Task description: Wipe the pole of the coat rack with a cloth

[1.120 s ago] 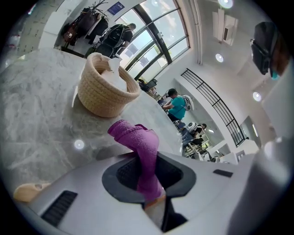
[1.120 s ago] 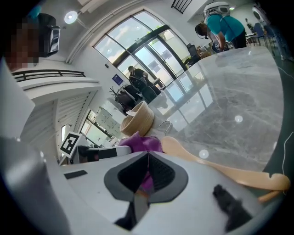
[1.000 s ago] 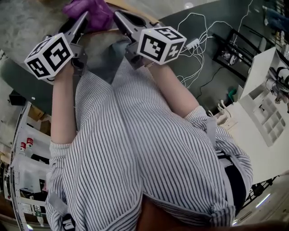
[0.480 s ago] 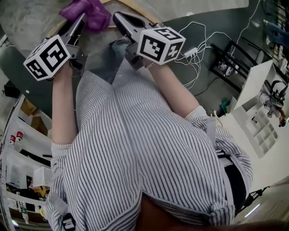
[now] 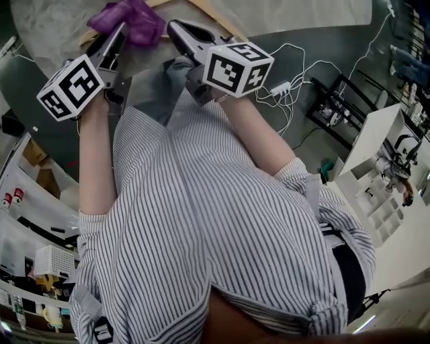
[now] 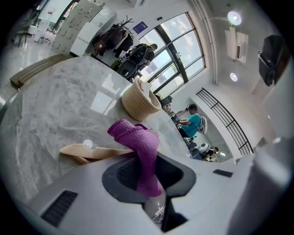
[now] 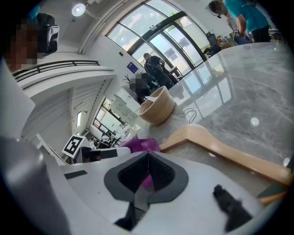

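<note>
The head view's top edge is cutting off the purple knitted cloth [image 5: 131, 20] and the pale wooden hanger [image 5: 216, 18]; in the right gripper view, the right gripper [image 7: 148, 165] is hiding most of that cloth.

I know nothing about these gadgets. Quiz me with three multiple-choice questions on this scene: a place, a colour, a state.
1. Where is the wooden hanger? A on the marble table; B on the floor; C on a chair.
2. What colour is the cloth? A green; B purple; C white.
3. The left tongs are: A open and empty; B shut on the cloth; C out of sight.
Answers: 1 A, it lies on the stone top; 2 B, plainly purple; 3 B, cloth is pinched between them.
</note>
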`<act>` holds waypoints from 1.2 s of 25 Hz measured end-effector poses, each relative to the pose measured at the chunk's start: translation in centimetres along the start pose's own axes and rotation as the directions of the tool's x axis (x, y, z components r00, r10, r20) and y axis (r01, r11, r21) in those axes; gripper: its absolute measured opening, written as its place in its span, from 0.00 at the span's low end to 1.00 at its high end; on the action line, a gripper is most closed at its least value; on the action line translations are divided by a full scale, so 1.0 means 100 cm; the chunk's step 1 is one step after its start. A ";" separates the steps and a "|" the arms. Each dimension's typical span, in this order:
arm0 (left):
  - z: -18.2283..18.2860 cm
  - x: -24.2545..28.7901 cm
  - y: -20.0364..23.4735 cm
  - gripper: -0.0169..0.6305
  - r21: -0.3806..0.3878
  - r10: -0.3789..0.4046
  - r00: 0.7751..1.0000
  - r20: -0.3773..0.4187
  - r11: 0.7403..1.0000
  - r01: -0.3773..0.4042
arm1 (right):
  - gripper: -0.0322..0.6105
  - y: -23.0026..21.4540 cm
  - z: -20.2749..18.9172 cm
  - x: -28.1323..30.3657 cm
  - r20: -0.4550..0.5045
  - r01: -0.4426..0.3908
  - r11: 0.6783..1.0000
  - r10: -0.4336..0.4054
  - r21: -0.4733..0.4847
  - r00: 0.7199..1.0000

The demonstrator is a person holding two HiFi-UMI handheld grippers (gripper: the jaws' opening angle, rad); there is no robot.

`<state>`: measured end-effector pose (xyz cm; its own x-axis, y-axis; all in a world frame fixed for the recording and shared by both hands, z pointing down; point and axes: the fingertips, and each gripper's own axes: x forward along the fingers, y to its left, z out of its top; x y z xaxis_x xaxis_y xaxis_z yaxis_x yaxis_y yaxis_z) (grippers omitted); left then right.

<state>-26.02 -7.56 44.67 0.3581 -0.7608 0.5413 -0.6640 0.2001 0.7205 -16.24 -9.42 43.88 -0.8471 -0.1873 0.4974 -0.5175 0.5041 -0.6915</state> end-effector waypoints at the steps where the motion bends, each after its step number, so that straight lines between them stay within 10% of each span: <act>1: 0.000 -0.006 0.005 0.15 -0.005 0.002 1.000 0.008 1.000 -0.002 | 0.07 0.006 -0.003 0.004 -0.004 -0.004 1.000 0.004 -0.005 1.000; 30: 0.009 -0.106 0.072 0.15 -0.089 0.082 0.987 0.139 0.994 -0.070 | 0.07 0.068 -0.031 0.052 -0.075 -0.087 0.993 0.081 -0.081 0.994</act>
<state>-35.14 1.42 43.70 0.2081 -0.8200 0.5331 -0.6266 0.3067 0.7164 -23.76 -4.37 43.37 -0.8746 -0.0824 0.4778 -0.4306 0.5851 -0.6872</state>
